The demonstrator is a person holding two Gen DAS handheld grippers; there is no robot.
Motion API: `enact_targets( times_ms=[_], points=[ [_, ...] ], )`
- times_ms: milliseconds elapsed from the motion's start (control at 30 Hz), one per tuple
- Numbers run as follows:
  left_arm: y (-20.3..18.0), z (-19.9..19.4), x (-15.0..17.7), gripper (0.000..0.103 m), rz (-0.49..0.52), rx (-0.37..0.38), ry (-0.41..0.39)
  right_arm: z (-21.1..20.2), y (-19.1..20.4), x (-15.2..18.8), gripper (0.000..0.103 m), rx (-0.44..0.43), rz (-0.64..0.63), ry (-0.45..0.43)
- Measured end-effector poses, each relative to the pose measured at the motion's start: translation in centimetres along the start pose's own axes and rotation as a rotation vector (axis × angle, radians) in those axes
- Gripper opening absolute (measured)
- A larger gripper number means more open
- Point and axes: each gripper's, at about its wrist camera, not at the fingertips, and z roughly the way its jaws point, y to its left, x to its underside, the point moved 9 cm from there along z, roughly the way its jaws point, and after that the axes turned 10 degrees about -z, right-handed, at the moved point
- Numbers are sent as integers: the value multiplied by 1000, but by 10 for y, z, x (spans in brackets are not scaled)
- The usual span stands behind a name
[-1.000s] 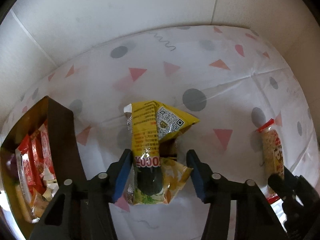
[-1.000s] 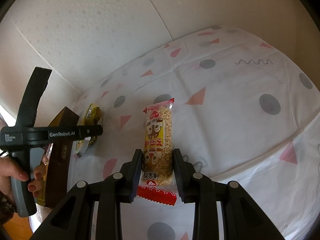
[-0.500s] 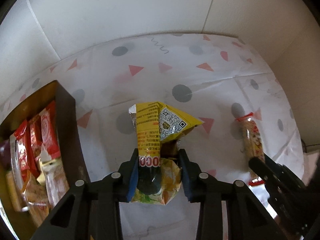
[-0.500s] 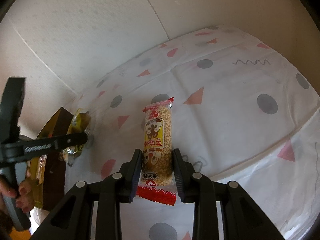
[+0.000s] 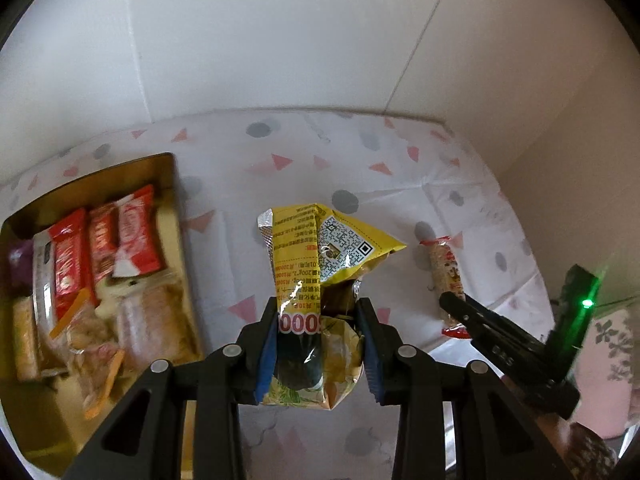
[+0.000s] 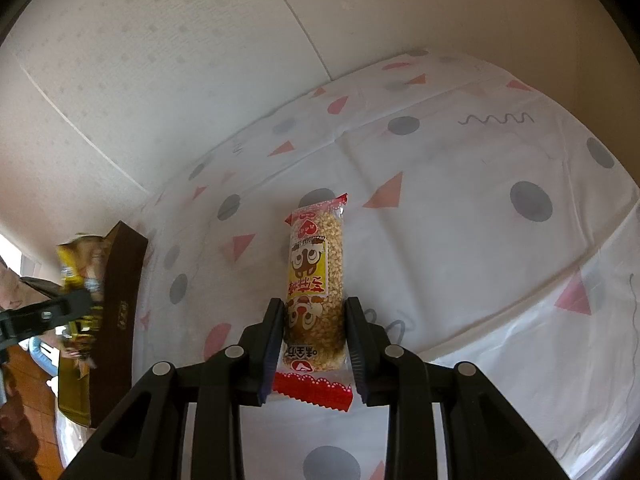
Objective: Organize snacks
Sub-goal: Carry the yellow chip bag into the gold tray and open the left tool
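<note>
My left gripper point(image 5: 317, 344) is shut on a yellow snack bag point(image 5: 316, 280) and holds it in the air above the tablecloth, right of the brown snack box point(image 5: 172, 200). The box holds red wafer packs point(image 5: 120, 240) and several other snacks. My right gripper point(image 6: 314, 340) is shut on a puffed-rice bar point(image 6: 316, 276) with red ends that lies on the tablecloth. The bar also shows in the left wrist view point(image 5: 446, 276), with the right gripper's fingers point(image 5: 472, 312) on it. In the right wrist view the yellow bag point(image 6: 78, 280) hangs beside the box point(image 6: 120, 304), blurred.
The table is covered by a white cloth with pink triangles and grey dots point(image 6: 460, 240). White walls point(image 5: 280, 40) close in the back and the right corner. The table's front edge lies near the right gripper point(image 6: 520, 340).
My left gripper has lifted the yellow bag well above the table and moved it toward the box, which now shows from above. The right gripper stays shut on the rice bar, unmoved.
</note>
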Motion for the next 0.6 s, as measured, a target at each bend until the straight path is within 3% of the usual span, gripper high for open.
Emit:
enact_targets(
  times_ms=[333,600],
  points=[
    [63,-46,4,37,-123,-7,-74,3,3,-2,30,18,-1,12],
    [137,-67,31,37,-221,-89,-85,7,6,-1,30,33,20,21]
  ],
)
